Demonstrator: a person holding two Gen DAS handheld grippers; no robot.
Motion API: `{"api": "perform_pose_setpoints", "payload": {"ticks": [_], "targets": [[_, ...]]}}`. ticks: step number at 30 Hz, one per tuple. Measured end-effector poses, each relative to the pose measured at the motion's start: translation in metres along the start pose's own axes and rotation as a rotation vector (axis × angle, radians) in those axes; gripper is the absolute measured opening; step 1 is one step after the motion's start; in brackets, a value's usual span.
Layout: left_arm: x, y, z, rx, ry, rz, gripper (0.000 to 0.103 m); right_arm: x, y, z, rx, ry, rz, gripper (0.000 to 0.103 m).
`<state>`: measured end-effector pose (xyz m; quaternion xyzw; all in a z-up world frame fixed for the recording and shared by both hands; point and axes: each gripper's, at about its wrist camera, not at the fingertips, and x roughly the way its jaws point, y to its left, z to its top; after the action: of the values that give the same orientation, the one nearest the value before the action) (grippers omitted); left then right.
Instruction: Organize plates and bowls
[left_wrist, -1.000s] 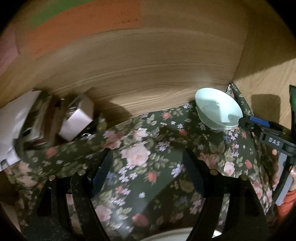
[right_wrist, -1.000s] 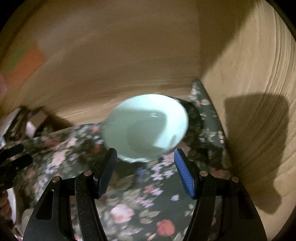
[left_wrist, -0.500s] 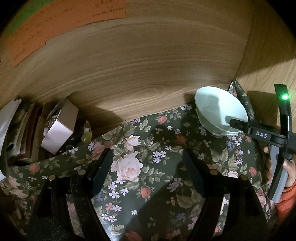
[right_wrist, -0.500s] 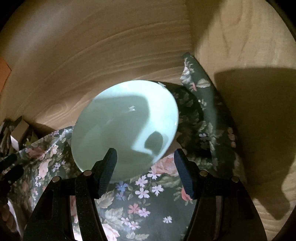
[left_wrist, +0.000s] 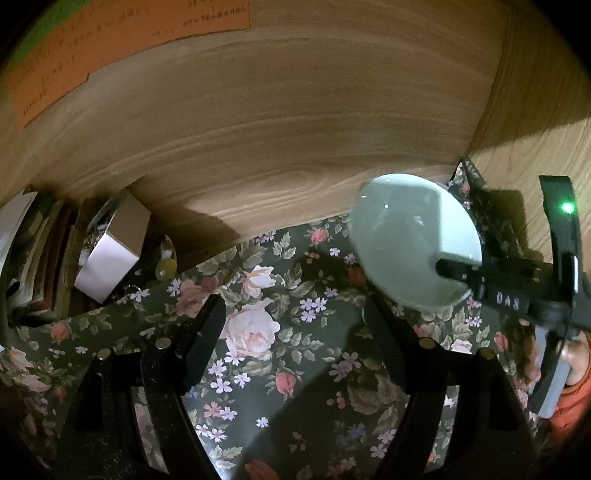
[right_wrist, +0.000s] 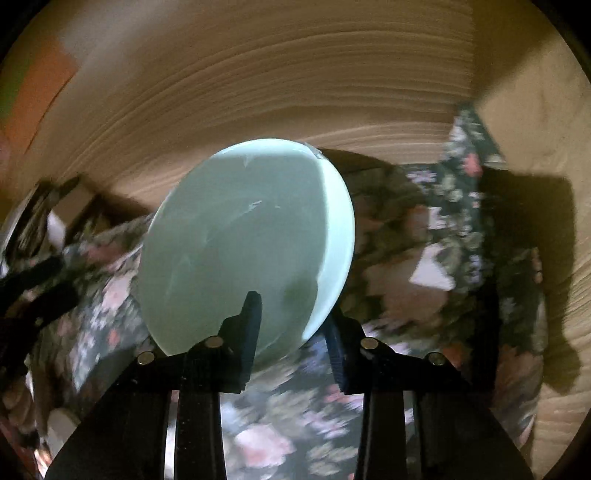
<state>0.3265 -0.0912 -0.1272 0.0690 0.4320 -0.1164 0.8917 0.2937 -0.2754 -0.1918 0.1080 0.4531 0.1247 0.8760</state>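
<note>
Right gripper (right_wrist: 291, 332) pinches pale green bowl (right_wrist: 243, 240) by its near rim, tilted above floral cloth (left_wrist: 295, 369) (left gripper (left_wrist: 295, 332) farther, agape, empty).

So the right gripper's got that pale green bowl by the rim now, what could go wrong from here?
1. The right gripper pinches only the rim of the bowl, one finger inside and one outside. The bowl looks tilted, so it could pivot or slip out.
2. The wooden wall stands close behind the bowl, so a swing might knock it.
3. The floral tablecloth looks rumpled near the corner, so setting the bowl down there may leave it unsteady.
</note>
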Motion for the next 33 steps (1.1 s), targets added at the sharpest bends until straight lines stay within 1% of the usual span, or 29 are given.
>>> {"api": "perform_pose_setpoints", "payload": {"ticks": [5, 9, 12, 14, 16, 17, 19, 23, 25, 28, 31, 33], "targets": [[0.004, 0.001, -0.010, 0.010, 0.032, 0.021, 0.077, -0.001, 0.023, -0.018, -0.076, 0.057, 0.082, 0.029], [0.009, 0.006, -0.020, 0.005, 0.070, 0.040, 0.077, -0.008, 0.039, -0.032, -0.136, 0.090, 0.123, 0.029], [0.012, 0.008, -0.029, 0.010, 0.099, 0.044, 0.077, -0.015, 0.045, -0.036, -0.132, 0.069, 0.121, 0.030], [0.013, 0.009, -0.033, 0.014, 0.113, 0.041, 0.073, -0.022, 0.046, -0.035, -0.121, 0.039, 0.107, 0.030], [0.016, 0.007, -0.037, 0.018, 0.135, 0.035, 0.063, -0.026, 0.044, -0.033, -0.106, 0.024, 0.107, 0.033], [0.017, 0.007, -0.037, 0.019, 0.143, 0.030, 0.061, -0.028, 0.041, -0.032, -0.098, 0.019, 0.107, 0.033], [0.021, 0.004, -0.037, 0.016, 0.163, 0.012, 0.054, -0.029, 0.035, -0.037, -0.082, 0.017, 0.102, 0.033], [0.028, -0.001, -0.036, 0.015, 0.180, -0.010, 0.049, -0.016, 0.036, -0.036, -0.060, 0.032, 0.102, 0.033], [0.033, -0.004, -0.037, 0.022, 0.189, -0.019, 0.041, -0.008, 0.042, -0.036, -0.055, 0.035, 0.101, 0.033], [0.038, -0.008, -0.038, 0.031, 0.209, -0.033, 0.033, -0.003, 0.044, -0.037, -0.053, 0.037, 0.106, 0.033], [0.042, -0.012, -0.040, 0.053, 0.220, -0.031, 0.028, -0.002, 0.045, -0.038, -0.048, 0.032, 0.108, 0.030], [0.042, -0.014, -0.041, 0.073, 0.210, -0.015, 0.026, -0.003, 0.045, -0.038, -0.051, 0.032, 0.107, 0.030]]}}
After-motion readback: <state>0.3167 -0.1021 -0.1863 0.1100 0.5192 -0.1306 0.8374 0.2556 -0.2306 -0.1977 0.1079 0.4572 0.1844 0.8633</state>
